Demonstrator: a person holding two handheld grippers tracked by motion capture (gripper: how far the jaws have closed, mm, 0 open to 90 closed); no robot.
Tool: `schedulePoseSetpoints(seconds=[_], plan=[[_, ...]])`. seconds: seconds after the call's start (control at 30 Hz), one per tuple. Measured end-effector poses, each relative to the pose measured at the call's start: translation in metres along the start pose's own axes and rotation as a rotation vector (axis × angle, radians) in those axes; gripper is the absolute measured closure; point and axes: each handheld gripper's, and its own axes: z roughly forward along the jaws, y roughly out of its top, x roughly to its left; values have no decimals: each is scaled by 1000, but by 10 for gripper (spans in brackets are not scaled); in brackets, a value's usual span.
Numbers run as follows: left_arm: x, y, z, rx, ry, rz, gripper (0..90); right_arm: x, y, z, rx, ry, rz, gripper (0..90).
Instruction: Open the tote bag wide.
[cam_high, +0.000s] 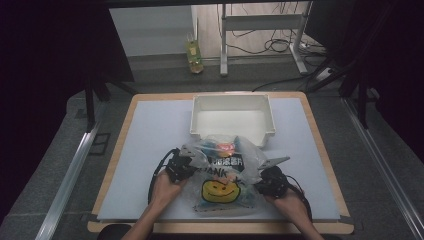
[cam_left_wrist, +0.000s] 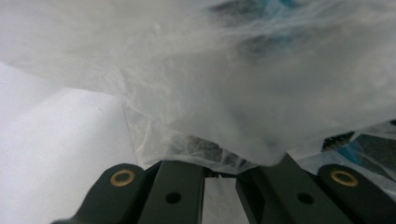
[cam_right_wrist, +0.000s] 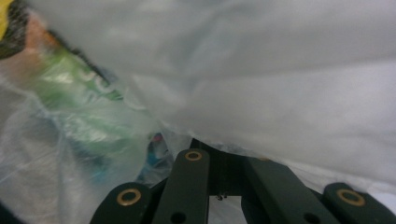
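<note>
A clear plastic bag (cam_high: 220, 170) printed with a yellow smiley face (cam_high: 221, 190) lies on the pale mat, holding several coloured items. My left gripper (cam_high: 183, 165) grips the bag's left side, and my right gripper (cam_high: 267, 181) grips its right side. In the left gripper view, crinkled film of the bag (cam_left_wrist: 233, 84) is pinched between the nearly closed jaws of the left gripper (cam_left_wrist: 221, 167). In the right gripper view, the bag (cam_right_wrist: 289, 74) drapes over the tips of the right gripper (cam_right_wrist: 224, 156), whose jaws stand close together. A green packet (cam_right_wrist: 79, 88) shows through the film.
A white rectangular bin (cam_high: 196, 117) stands just behind the bag, at the mat's far middle. The wooden table edge (cam_high: 120, 145) frames the mat. On the floor beyond stand a yellowish bottle (cam_high: 194, 56) and a metal frame with cables.
</note>
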Motion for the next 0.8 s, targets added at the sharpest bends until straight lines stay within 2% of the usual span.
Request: schedulePoseSetpoints(seconds=[0.07, 0.1, 0.13, 0.23, 0.27, 0.3, 0.33, 0.37, 0.53, 0.67, 0.7, 0.73, 0.8], plan=[[0, -2, -5, -12, -8, -4, 889, 2, 0, -2, -5, -20, -17, 888], [0, -4, -13, -34, -21, -9, 882, 0, 2, -7, -21, -39, -20, 875], [0, -4, -13, -34, -21, -9, 880, 0, 2, -7, -21, -39, -20, 875], [0, -5, -32, -81, -36, -13, 880, -1, 11, -20, -62, -42, -19, 870], [0, -5, -32, -81, -36, -13, 880, -1, 11, -20, -62, -42, -19, 870], [-2, -6, -40, -102, -42, -10, 880, 0, 17, -27, -88, -34, -28, 870], [-2, -6, -40, -102, -42, -10, 880, 0, 17, -27, -88, -34, -28, 870], [-5, -6, -48, -117, -44, -3, 880, 2, 23, -33, -102, -28, -36, 870], [-11, -7, -64, -148, -47, 13, 880, 7, 33, -41, -119, -16, -51, 870], [-15, -5, -82, -173, -53, 28, 880, 14, 40, -50, -130, -2, -69, 870], [-18, -3, -92, -185, -55, 37, 880, 18, 44, -55, -139, 11, -76, 870], [-18, -3, -92, -185, -55, 37, 880, 18, 44, -55, -139, 11, -76, 870], [-21, 1, -102, -195, -50, 53, 880, 23, 48, -61, -144, 19, -85, 870]])
